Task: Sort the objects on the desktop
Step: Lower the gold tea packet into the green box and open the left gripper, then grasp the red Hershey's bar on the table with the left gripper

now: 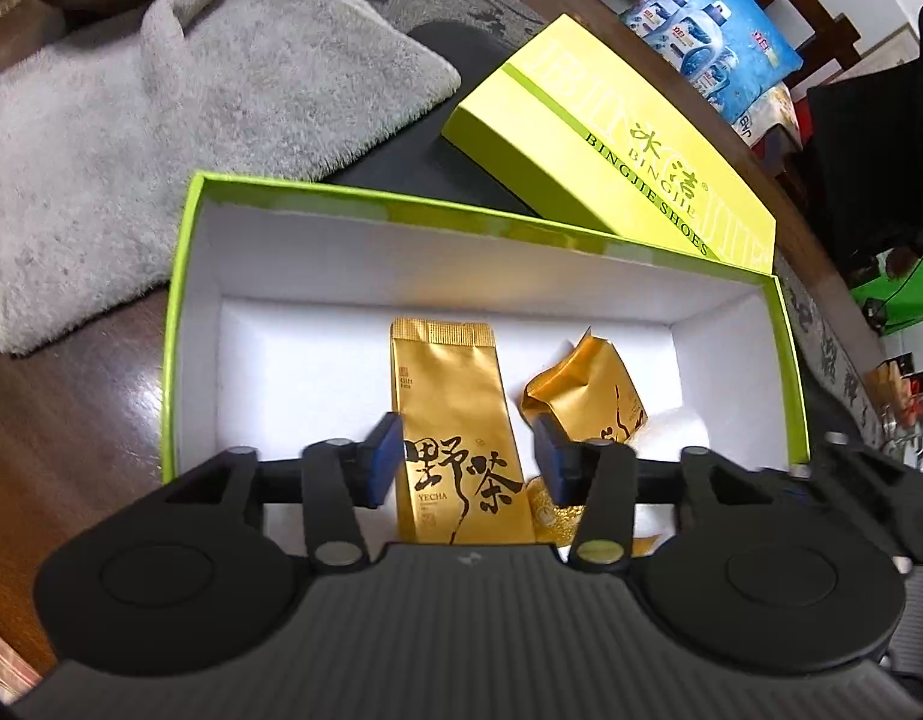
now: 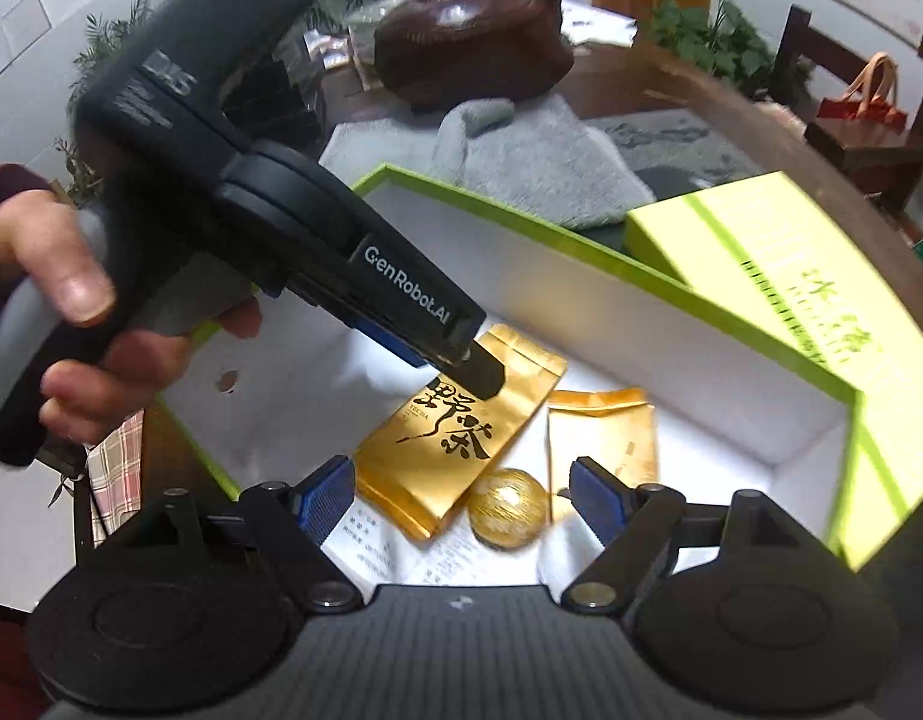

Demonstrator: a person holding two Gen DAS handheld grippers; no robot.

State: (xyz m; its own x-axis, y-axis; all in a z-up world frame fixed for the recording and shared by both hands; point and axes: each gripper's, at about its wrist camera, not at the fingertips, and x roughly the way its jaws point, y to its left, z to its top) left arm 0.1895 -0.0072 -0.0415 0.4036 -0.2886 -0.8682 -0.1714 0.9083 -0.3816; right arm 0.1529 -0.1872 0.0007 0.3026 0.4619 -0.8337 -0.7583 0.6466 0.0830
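Note:
An open green shoe box (image 1: 179,324) (image 2: 641,270) with a white inside holds a long gold tea packet (image 1: 455,420) (image 2: 461,438) lying flat. Beside it lie a smaller crumpled gold packet (image 1: 587,390) (image 2: 605,438) and a gold ball (image 1: 551,516) (image 2: 509,507). My left gripper (image 1: 467,459) is open inside the box, its blue pads on either side of the long packet's lower half. In the right wrist view a hand holds that left gripper (image 2: 473,369) just over the packet. My right gripper (image 2: 461,501) is open above the ball and the packet's near end, holding nothing.
The box's yellow-green lid (image 1: 617,144) (image 2: 779,276) leans behind the box at the right. A grey towel (image 1: 161,120) (image 2: 539,168) lies behind the box on the dark wooden table. A printed paper sheet (image 2: 371,552) and a white roll (image 1: 677,426) lie in the box.

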